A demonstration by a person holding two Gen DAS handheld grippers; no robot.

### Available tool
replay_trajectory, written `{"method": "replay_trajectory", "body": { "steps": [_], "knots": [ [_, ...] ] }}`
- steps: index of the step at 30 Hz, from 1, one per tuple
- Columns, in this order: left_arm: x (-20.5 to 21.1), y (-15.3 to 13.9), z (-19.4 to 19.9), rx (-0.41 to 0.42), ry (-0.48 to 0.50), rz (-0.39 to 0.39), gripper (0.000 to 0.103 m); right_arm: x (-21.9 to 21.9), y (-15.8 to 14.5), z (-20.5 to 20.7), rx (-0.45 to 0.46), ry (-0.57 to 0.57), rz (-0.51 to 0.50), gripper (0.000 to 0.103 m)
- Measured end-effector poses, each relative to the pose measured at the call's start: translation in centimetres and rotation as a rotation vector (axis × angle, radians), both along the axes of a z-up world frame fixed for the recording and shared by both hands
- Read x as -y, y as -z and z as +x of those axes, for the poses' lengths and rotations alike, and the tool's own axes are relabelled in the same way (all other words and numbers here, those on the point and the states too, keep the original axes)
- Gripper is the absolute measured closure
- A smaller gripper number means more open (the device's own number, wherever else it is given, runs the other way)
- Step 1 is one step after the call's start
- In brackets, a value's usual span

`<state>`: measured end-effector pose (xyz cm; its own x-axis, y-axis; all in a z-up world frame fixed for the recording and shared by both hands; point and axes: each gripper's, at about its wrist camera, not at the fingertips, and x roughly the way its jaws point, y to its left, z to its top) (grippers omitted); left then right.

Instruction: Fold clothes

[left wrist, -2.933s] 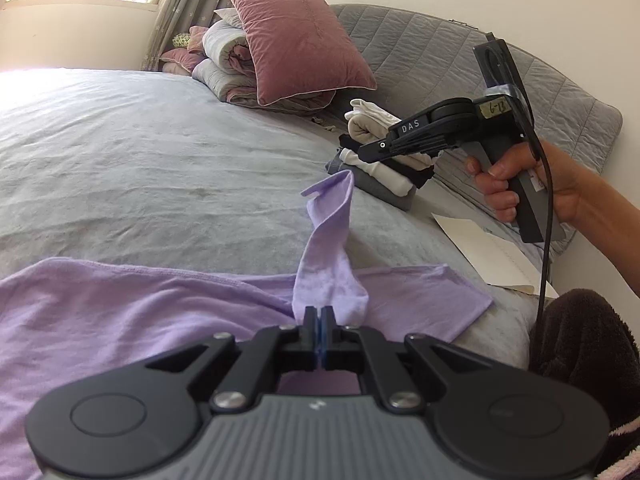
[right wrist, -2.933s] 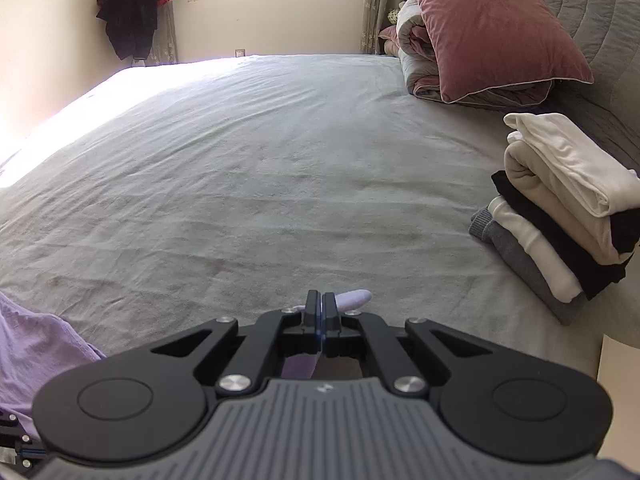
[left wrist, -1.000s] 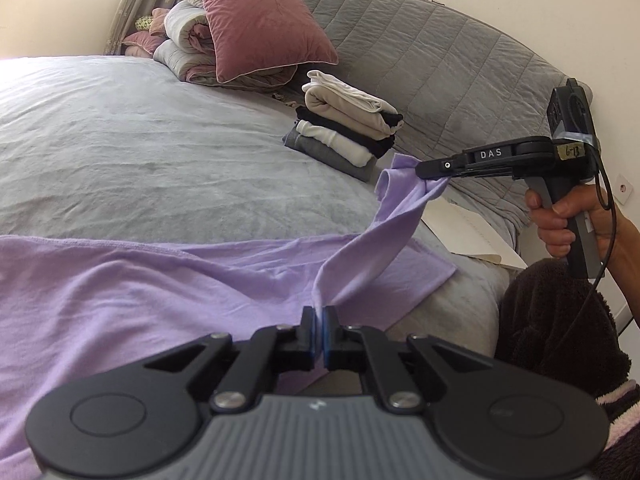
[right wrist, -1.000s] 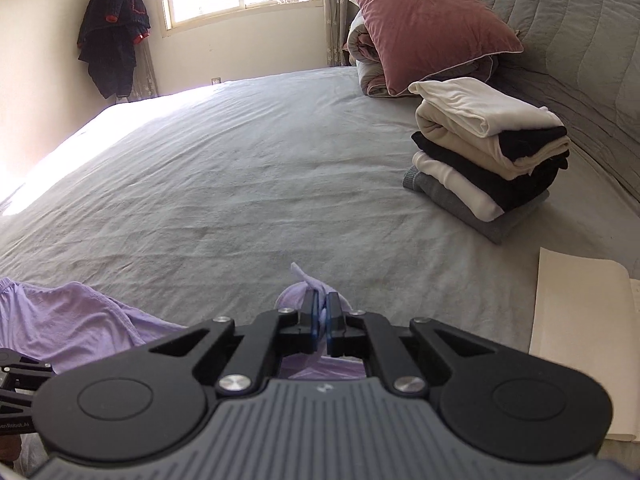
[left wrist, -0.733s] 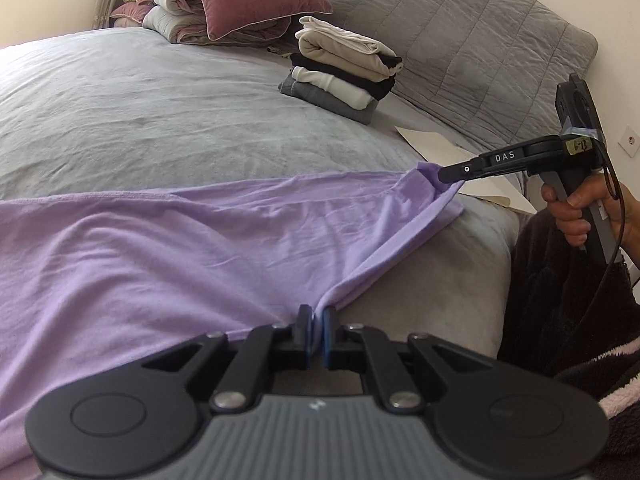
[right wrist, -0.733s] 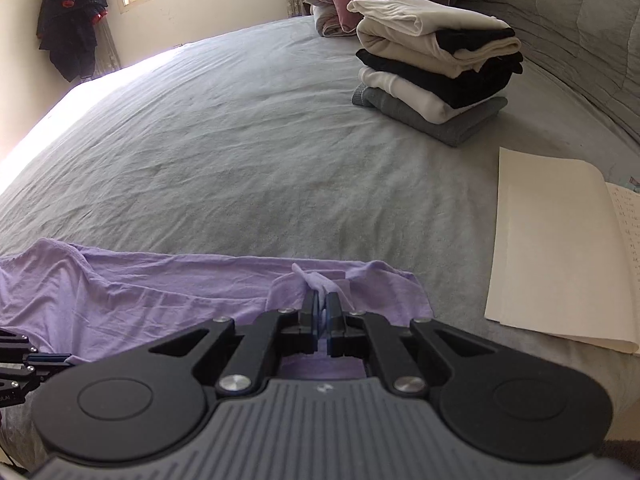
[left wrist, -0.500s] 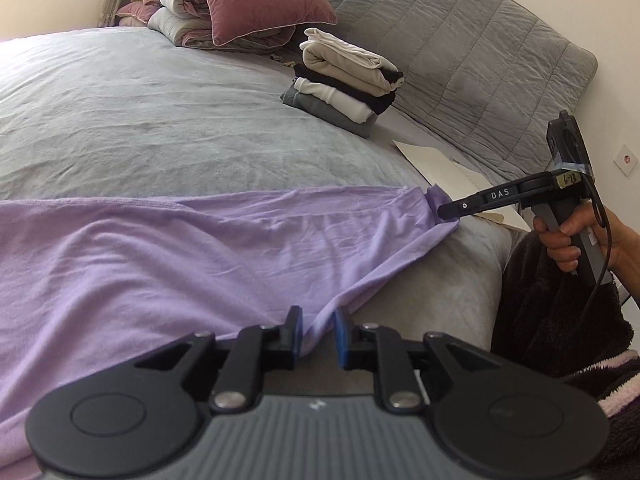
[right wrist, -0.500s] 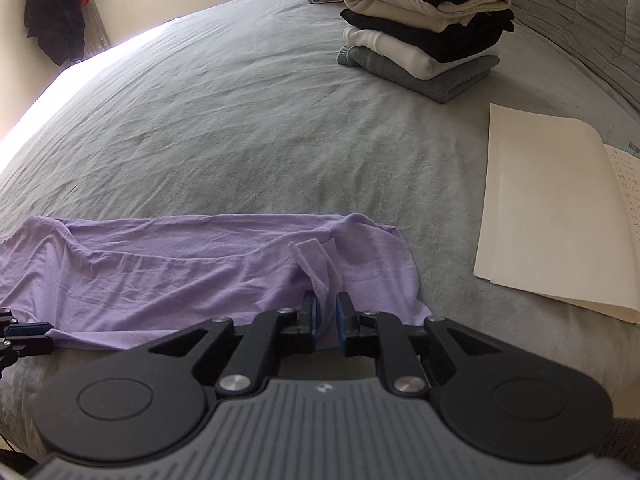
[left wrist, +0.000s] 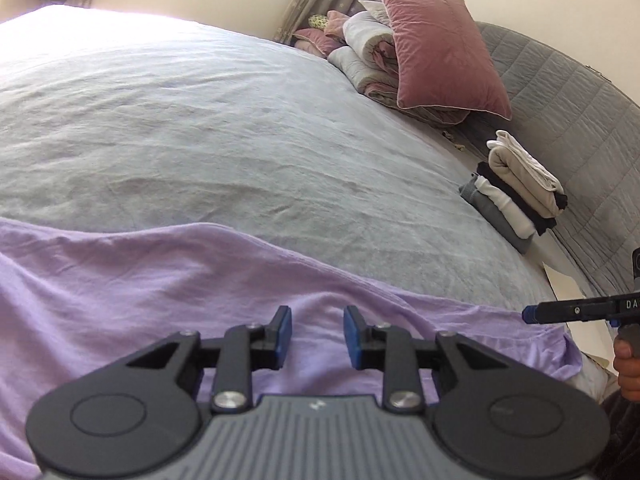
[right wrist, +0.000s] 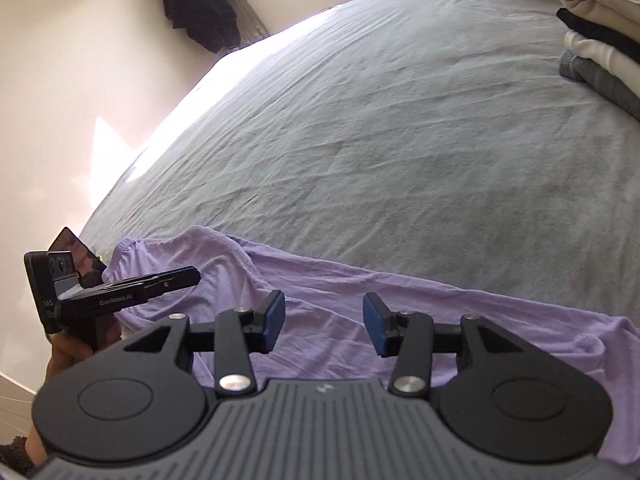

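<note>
Where both once pinched it, lilac garment flat, left claw and right claw opening, empty.

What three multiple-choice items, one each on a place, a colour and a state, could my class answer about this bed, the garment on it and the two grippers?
1. Where does the stack of folded clothes sit?
A. on the bed beside the quilted headboard
B. on the floor
C. on the pink pillow

2. What colour is the garment spread on the bed?
A. white
B. lilac
C. black

3. How does the garment lie?
A. hung in the air
B. rolled in a ball
C. spread flat, released

Key: 1 A, the stack rests on the grey cover next to the headboard. 2 B, its cloth is pale purple. 3 C, left gripper and right gripper are opening, nothing pinched between their pads.
</note>
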<state>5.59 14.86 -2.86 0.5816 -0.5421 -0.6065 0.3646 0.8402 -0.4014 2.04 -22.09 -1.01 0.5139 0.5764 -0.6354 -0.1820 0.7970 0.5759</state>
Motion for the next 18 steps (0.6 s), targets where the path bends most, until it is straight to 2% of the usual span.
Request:
{"method": "replay_trajectory", "body": {
  "steps": [2, 7, 12, 18],
  "knots": [
    [-0.8, 0.1, 0.5, -0.001, -0.042, -0.010, 0.076, -0.7, 1.8, 2.8, -0.057, -0.046, 0.091, 0.056],
    [-2.5, 0.3, 0.8, 0.009, -0.074, -0.003, 0.076, -3.0, 4.3, 7.0, -0.131, -0.142, 0.184, 0.056],
    [-4.1, 1.2, 1.1, -0.009, -0.088, -0.037, 0.077, -5.9, 5.4, 10.1, -0.187, -0.254, 0.311, 0.055],
    [-5.1, 1.1, 1.0, 0.008, -0.072, -0.048, 0.077, -11.4, 6.0, 13.4, -0.253, -0.381, 0.392, 0.055]
  ]
}}
